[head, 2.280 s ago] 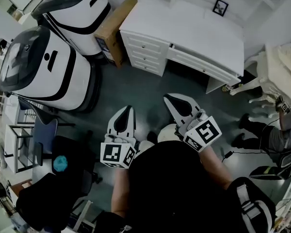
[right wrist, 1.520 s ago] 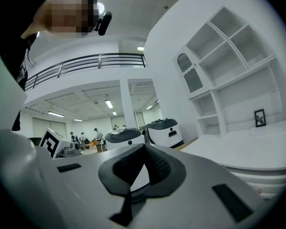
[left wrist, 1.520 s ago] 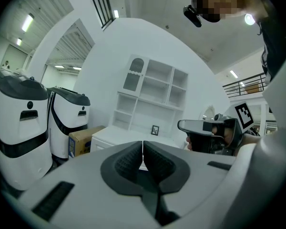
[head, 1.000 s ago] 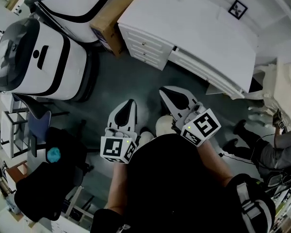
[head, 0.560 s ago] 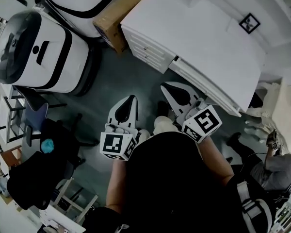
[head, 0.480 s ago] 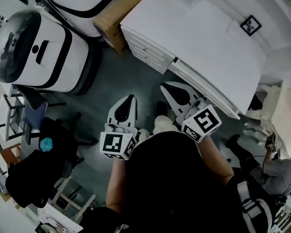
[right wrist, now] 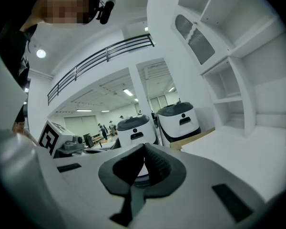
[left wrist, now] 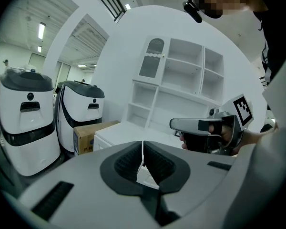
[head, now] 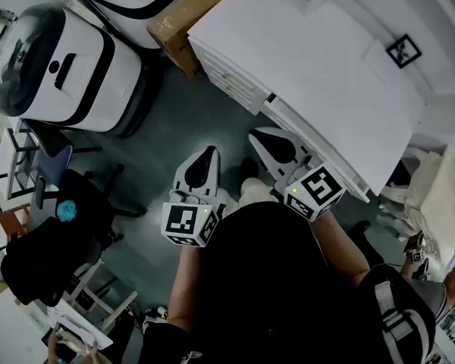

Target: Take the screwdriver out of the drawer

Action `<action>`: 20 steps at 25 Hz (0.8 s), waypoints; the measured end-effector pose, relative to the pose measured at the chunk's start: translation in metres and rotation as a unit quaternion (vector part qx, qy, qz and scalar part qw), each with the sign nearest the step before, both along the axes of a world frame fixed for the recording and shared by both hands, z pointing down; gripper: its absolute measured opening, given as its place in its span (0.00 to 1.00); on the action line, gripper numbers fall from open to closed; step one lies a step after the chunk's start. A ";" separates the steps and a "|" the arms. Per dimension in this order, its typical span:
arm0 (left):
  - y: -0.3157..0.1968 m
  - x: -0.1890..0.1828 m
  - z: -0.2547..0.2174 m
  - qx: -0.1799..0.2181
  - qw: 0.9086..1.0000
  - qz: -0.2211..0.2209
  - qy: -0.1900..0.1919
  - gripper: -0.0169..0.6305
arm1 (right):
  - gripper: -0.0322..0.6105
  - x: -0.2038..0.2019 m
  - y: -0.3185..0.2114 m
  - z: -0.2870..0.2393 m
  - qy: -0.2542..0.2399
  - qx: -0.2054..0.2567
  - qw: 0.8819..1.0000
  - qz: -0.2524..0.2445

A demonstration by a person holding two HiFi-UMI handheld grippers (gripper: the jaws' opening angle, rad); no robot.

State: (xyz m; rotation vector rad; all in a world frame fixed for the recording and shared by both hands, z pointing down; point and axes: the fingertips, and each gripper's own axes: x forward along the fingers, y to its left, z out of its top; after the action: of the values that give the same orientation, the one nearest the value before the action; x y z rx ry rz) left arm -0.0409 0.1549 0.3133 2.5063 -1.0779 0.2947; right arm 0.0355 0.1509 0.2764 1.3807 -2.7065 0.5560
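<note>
1. Far left, two rounded machines (head: 57, 55) stand on the floor. They have glossy white shells with black bands and dark domed tops. A matte brown box (head: 191, 12) is wedged between them and the desk's left end.
2. The left gripper (head: 208, 152) is pale grey plastic with black ribbed pads. Its jaws are pressed together with nothing between them. It is held over the floor, short of the desk.
3. The right gripper (head: 256, 136) is the same make, its jaws likewise closed on nothing. Its tip is near the desk's front edge.
4. The desk (head: 326, 67) is flat, smooth and painted white. A stack of small drawers (head: 226, 82) sits at its left end and a long drawer (head: 315, 144) under the front edge. All look closed.
5. The screwdriver is not visible; it is presumably inside one of the drawers, though I cannot tell which.
6. The step in hand looks like the approach. Next, one gripper should part its jaws, close on a drawer front or knob, and pull straight out.
</note>
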 end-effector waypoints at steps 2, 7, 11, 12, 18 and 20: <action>0.002 0.007 0.003 -0.002 1.000 -0.001 -0.001 0.07 | 0.08 0.005 0.001 0.005 0.001 -0.004 1.000 -0.006; 0.008 0.015 0.011 -0.012 1.000 0.000 -0.006 0.07 | 0.08 0.012 0.004 0.013 -0.007 -0.015 1.000 -0.006; 0.006 0.013 0.018 -0.020 1.000 0.004 -0.008 0.07 | 0.08 0.011 0.000 0.019 -0.004 -0.024 1.000 -0.002; 0.004 0.013 0.021 -0.023 1.000 0.005 -0.009 0.07 | 0.08 0.010 -0.002 0.021 -0.001 -0.026 1.000 0.000; -0.013 0.014 0.039 -0.037 0.999 0.027 -0.017 0.07 | 0.08 0.009 -0.014 0.033 0.007 -0.041 0.999 0.015; -0.022 0.015 0.044 -0.038 0.998 0.036 -0.021 0.07 | 0.08 0.008 -0.021 0.036 0.008 -0.048 0.999 0.023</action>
State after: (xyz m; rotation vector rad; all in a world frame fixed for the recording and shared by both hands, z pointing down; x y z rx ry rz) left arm -0.0260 0.1328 0.3568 2.4852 -0.9745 0.4023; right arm 0.0438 0.1302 0.3125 1.4187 -2.6047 0.6667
